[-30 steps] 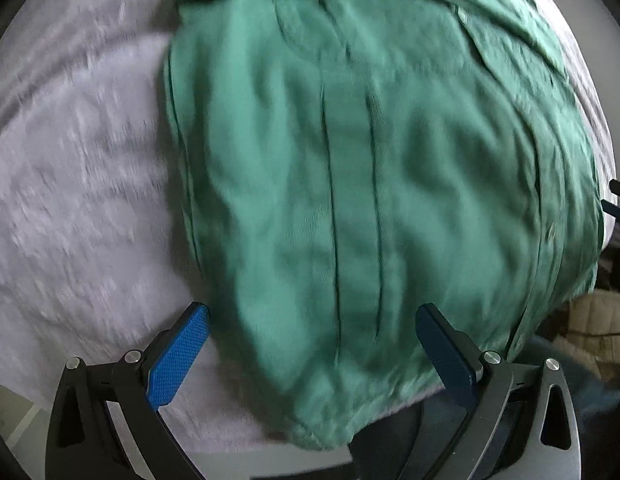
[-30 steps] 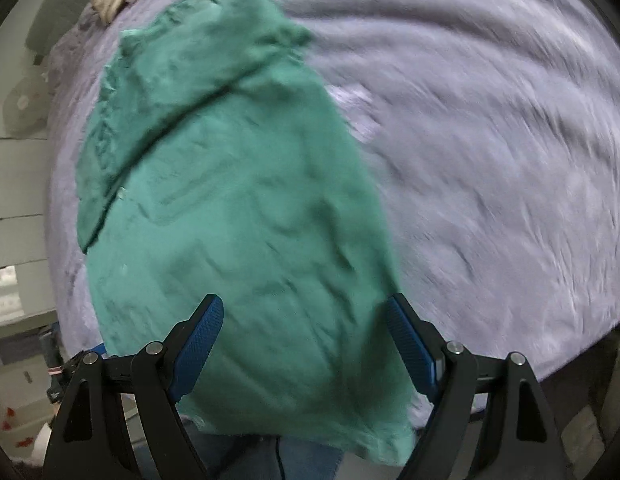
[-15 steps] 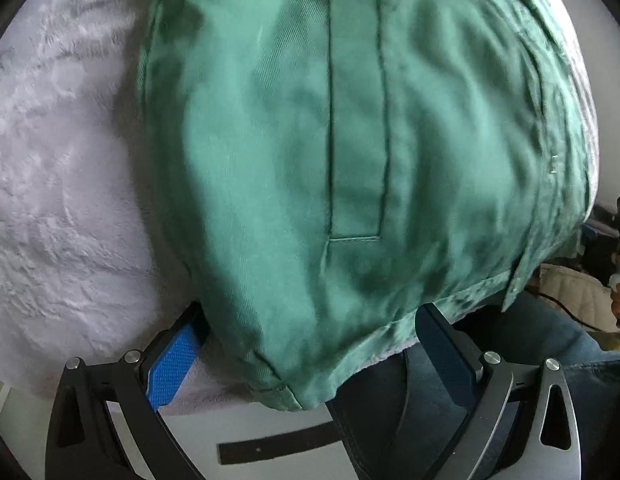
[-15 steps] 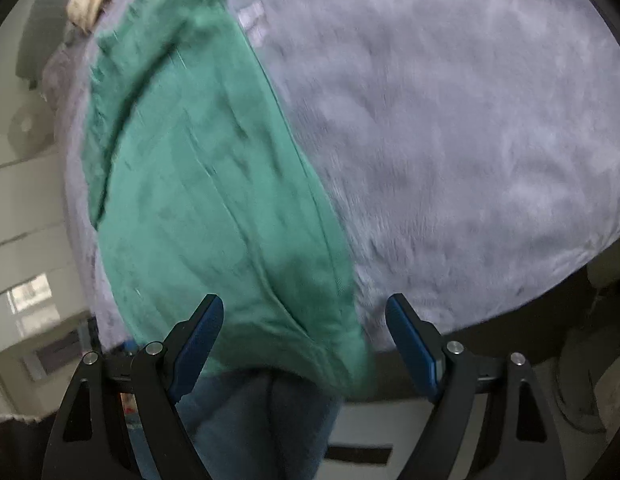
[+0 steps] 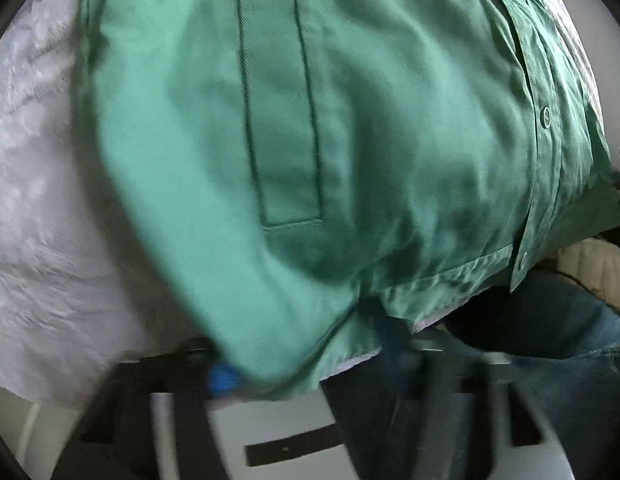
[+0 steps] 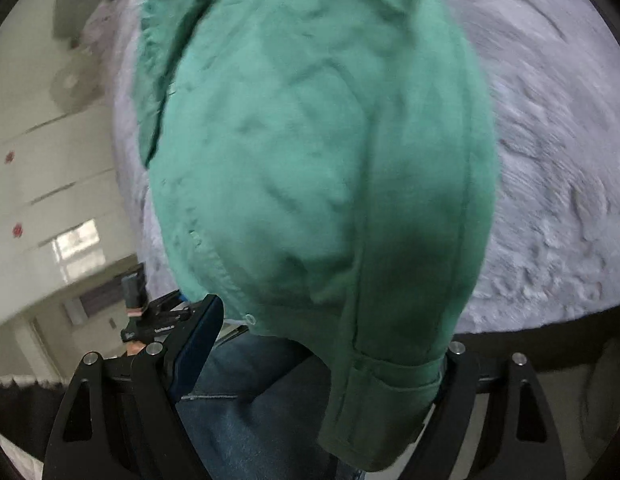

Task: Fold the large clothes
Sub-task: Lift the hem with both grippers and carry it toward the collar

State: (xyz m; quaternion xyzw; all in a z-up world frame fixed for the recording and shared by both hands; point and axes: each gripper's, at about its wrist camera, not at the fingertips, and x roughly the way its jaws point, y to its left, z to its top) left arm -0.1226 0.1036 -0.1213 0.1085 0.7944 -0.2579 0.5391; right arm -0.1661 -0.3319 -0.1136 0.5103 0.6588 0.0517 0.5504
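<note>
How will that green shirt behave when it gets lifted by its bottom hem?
Probably floppy: the green shirt already sags over the bed edge. Likely light, since the woven cloth looks thin. It may slip, bunching unevenly between the left claw fingers.

A pale grey fleece blanket [image 5: 41, 208] covers the work surface; its pile shows ridges and tufts. In the right wrist view the same blanket [image 6: 558, 168] fills the upper right. Blue denim trousers [image 6: 245, 420] of a person stand at the near edge of the surface. A cream quilted item [image 5: 590, 272] lies at the far right. A white cabinet wall [image 6: 49, 184] with dark horizontal seams and small red marks occupies the left. A black strip [image 5: 293, 446] lies on the pale floor
</note>
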